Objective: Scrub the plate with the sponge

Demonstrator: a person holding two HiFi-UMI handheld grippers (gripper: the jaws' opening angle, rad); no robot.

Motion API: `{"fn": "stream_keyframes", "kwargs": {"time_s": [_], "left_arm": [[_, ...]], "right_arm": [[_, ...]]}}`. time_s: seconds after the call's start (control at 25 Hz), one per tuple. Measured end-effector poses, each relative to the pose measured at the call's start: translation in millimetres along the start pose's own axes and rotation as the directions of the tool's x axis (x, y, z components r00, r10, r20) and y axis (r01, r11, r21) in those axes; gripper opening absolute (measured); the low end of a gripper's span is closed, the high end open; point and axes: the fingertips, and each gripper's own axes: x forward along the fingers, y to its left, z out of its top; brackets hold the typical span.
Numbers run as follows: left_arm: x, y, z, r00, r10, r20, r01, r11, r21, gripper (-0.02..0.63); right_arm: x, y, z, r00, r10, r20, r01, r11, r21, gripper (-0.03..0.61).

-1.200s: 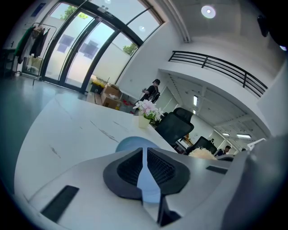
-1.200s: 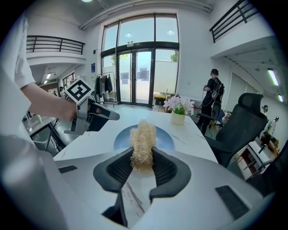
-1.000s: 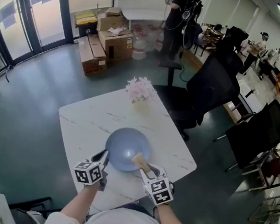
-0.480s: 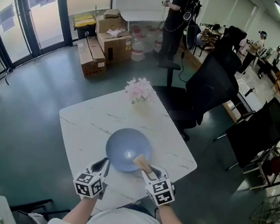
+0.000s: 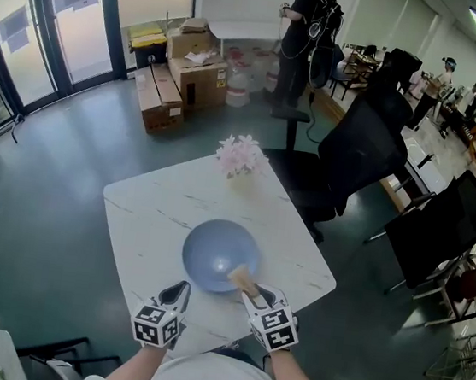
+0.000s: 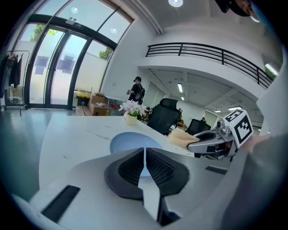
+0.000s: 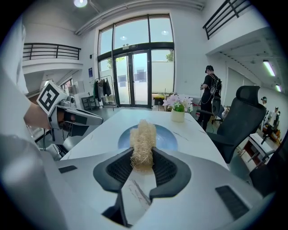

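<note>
A round blue plate [image 5: 220, 255] lies on the white marble table [image 5: 158, 209], near its front edge. My right gripper [image 5: 245, 284] is shut on a tan fibrous sponge [image 5: 239, 274], which reaches over the plate's near right rim. In the right gripper view the sponge [image 7: 143, 141] stands up between the jaws, with the plate [image 7: 167, 139] just beyond it. My left gripper [image 5: 179, 292] sits at the plate's near left, off the rim, its jaws shut with nothing between them. The left gripper view shows the plate [image 6: 130, 143] ahead and the right gripper [image 6: 198, 145] at right.
A small vase of pink flowers [image 5: 240, 156] stands at the table's far edge. A black office chair [image 5: 354, 156] is behind the table on the right. Cardboard boxes [image 5: 183, 75] sit on the floor further back, and a person [image 5: 305, 30] stands near them.
My left gripper has drawn back from the plate's left rim toward me and down the table's near edge. The right gripper with the sponge has stayed almost in place.
</note>
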Motion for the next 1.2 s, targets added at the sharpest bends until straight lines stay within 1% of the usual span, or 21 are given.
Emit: {"fn": "stream_keyframes", "kwargs": {"time_s": [0.24,0.56,1.2], "left_arm": [[0.9,-8.4,-6.2,1.0,-0.014,-0.021,0.014,1.0,0.013,0.04],[2.0,-7.8,-9.6,1.0,-0.01,-0.026,0.011,1.0,0.013,0.04],[0.2,-9.2,-8.7,1.0,-0.009,-0.015,0.009,1.0,-0.008,0.04]], "right_arm": [[3.1,4.1,-4.8,1.0,0.022,-0.01,-0.022,1.0,0.009,0.126],[4.2,8.1,-10.1,0.999,0.037,-0.026,-0.037,0.999,-0.011,0.124],[0.6,7.4,-5.8,1.0,0.028,-0.009,-0.028,1.0,0.004,0.124]]}}
